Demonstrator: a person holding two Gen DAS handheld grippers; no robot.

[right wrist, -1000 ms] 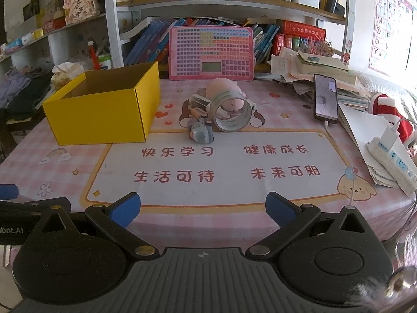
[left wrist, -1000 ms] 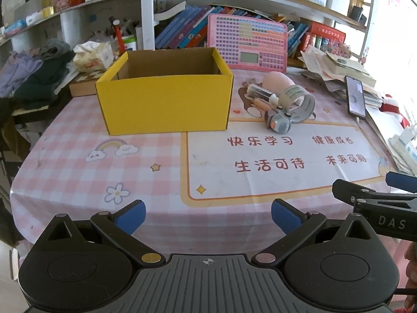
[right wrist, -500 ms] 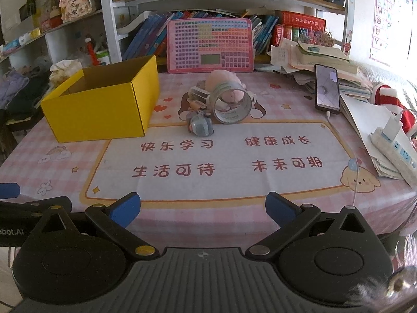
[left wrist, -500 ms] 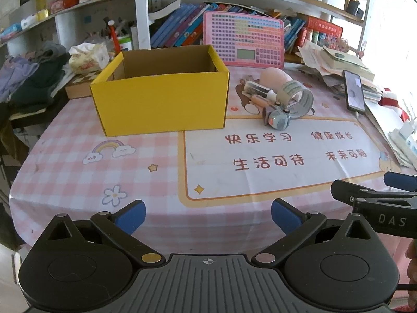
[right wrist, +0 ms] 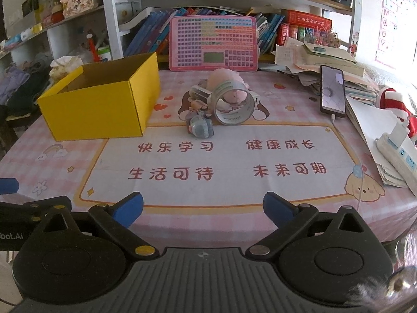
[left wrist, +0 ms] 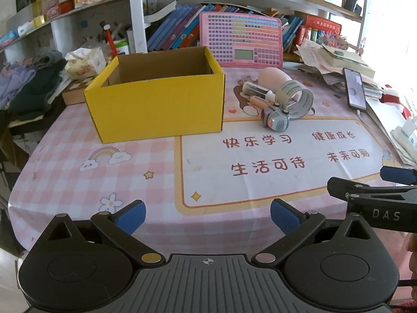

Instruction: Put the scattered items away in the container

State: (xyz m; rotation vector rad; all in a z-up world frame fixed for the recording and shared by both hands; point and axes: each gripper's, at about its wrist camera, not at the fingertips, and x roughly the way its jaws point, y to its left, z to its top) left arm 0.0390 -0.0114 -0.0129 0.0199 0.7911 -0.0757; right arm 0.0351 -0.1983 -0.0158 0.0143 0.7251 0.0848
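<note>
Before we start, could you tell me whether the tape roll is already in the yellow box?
No, the tape roll lies on the table, right of the box.

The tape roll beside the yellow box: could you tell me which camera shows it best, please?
The right wrist view: the tape roll faces the camera there, so its open core shows, with the pink plush toy behind. The left wrist view shows the roll obliquely, farther right.

A pink keyboard toy (right wrist: 213, 43) stands upright in the upper centre, against a row of books (right wrist: 146, 36). At the right a phone (right wrist: 332, 91) lies on stacked papers (right wrist: 331, 60) — a white power strip (right wrist: 398, 154) further right. At the upper left, a tissue box (left wrist: 84, 62) beside dark clothes (left wrist: 28, 83).
</note>
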